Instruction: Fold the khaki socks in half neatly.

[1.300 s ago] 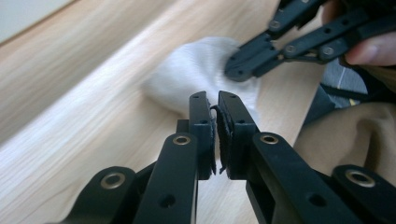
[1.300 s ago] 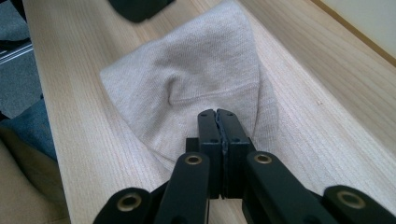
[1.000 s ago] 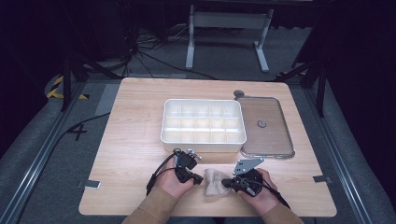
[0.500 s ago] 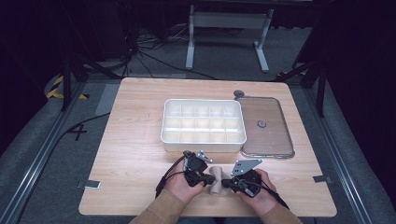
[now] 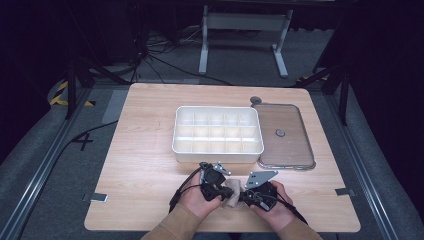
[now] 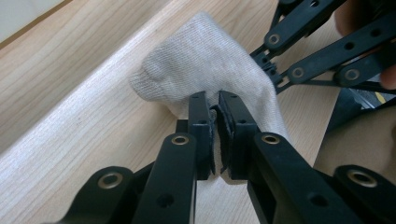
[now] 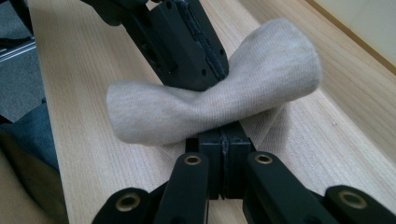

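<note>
A: Where's the sock (image 5: 231, 192)?
B: Near the front edge of the surface (image 5: 145, 165), just in front of the white divided tray (image 5: 217, 132), between the two hands.
A: Left gripper (image 5: 214, 181)?
B: Jaws pressed together, pinching a fold of the sock (image 6: 205, 65) — clear in the left gripper view. Cloth bunches up above the tips.
A: Right gripper (image 5: 255, 192)?
B: Same, jaws closed on the sock (image 7: 210, 100) from below; the cloth twists across them like a bow. The left gripper (image 7: 187, 42) clamps it from the far side.
A: Lifted or flat?
B: Can't tell; it hangs close over the wood.
A: Anything else?
B: Clear lid (image 5: 283, 136) lying flat, touching the tray's right side.
</note>
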`<state>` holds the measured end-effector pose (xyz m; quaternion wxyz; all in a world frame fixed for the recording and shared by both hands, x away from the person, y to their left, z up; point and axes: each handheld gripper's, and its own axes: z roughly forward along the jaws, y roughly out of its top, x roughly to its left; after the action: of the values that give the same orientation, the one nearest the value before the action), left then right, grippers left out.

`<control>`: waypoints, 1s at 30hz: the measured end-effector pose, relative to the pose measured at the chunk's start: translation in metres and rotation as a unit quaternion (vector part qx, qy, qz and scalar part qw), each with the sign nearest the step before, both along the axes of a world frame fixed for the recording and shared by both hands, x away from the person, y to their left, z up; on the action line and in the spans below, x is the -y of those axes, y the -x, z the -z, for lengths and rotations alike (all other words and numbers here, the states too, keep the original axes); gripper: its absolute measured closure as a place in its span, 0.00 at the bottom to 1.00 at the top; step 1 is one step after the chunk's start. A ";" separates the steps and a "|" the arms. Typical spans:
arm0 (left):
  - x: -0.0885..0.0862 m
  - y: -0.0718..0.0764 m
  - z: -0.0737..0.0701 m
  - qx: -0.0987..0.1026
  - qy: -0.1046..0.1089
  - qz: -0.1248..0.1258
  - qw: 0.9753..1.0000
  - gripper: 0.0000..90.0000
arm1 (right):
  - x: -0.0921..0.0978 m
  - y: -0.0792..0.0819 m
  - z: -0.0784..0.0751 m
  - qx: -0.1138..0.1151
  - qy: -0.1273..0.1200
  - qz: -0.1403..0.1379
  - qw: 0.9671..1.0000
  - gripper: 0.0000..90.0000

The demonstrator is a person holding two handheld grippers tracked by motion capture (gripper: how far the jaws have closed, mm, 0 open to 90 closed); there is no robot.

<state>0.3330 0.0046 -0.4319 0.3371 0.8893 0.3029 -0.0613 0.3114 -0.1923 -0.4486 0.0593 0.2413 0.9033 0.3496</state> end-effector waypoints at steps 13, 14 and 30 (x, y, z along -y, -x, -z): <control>-0.002 -0.001 0.001 -0.001 -0.012 -0.003 1.000 0.89 | 0.045 0.003 -0.015 -0.028 0.021 0.047 0.998 1.00; -0.002 0.000 0.000 0.001 -0.009 -0.003 1.000 0.89 | 0.046 0.002 -0.009 -0.040 0.024 0.047 0.998 1.00; 0.012 0.007 -0.004 0.022 0.015 0.020 0.999 0.82 | 0.026 0.006 -0.001 -0.038 0.031 0.031 0.998 0.99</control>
<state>0.3259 -0.0075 -0.4276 0.3558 0.8910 0.2770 -0.0531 0.3051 -0.2184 -0.4475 0.0436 0.2802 0.9074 0.3102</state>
